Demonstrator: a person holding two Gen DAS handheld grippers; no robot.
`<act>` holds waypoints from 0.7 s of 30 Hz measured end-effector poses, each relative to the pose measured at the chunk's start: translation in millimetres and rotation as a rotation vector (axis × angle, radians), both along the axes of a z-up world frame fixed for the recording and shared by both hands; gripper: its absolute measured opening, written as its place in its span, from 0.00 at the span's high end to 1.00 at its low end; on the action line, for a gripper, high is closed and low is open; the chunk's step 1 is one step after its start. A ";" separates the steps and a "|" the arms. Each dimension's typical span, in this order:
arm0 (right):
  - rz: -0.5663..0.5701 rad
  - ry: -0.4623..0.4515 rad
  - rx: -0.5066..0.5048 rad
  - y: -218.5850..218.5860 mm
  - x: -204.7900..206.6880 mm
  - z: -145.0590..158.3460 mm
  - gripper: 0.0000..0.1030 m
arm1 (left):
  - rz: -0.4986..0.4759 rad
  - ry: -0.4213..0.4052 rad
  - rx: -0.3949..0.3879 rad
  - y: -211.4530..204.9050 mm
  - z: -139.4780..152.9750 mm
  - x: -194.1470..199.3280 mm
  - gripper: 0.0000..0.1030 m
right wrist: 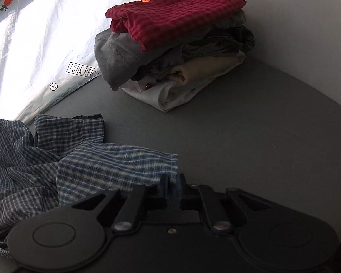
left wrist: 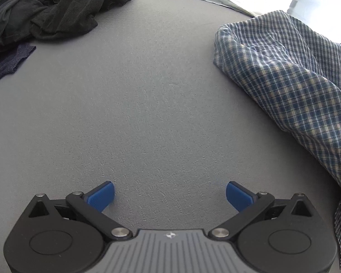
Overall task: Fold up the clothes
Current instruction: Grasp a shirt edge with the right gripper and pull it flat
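Observation:
A blue and white checked garment (left wrist: 293, 79) lies crumpled on the grey surface at the right of the left wrist view. My left gripper (left wrist: 170, 195) is open and empty over bare surface, well left of it. In the right wrist view the same checked garment (right wrist: 56, 159) spreads out to the left. My right gripper (right wrist: 172, 188) is shut on its near right corner, with cloth pinched between the fingers.
A heap of dark clothes (left wrist: 50, 6) lies at the far left, with a dark blue piece (left wrist: 9, 61) beside it. A stack of folded clothes with a red checked one (right wrist: 175, 13) on top stands far right. A white printed sheet (right wrist: 34, 45) lies along the far edge.

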State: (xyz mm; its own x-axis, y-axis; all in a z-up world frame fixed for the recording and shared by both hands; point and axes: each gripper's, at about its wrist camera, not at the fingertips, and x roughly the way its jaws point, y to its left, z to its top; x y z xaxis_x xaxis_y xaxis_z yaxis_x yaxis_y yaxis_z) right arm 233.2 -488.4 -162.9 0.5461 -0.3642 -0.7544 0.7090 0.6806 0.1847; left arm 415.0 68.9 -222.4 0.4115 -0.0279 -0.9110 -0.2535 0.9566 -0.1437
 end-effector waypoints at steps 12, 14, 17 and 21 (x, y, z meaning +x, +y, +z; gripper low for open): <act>0.077 -0.037 0.233 7.1 18.1 -31.5 0.52 | -0.111 -0.193 -0.430 -67.6 36.4 -4.0 0.00; 0.083 -0.017 0.245 6.1 26.6 -38.1 0.52 | -0.154 -0.213 -0.434 -84.5 41.5 5.3 0.00; 0.092 0.012 0.262 4.7 39.1 -48.0 0.52 | -0.190 -0.186 -0.396 -108.3 45.6 18.0 0.01; 0.100 -0.005 0.247 6.6 36.6 -48.4 0.50 | -0.141 -0.135 -0.325 -105.8 35.0 28.6 0.50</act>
State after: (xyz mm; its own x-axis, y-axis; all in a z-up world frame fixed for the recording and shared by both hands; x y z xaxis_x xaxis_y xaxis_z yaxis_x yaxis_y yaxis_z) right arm 269.9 -481.9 -211.2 0.5739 -0.1134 -0.8110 0.6391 0.6813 0.3570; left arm 443.6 -36.9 -187.4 0.4984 -0.3715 -0.7833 -0.0806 0.8798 -0.4685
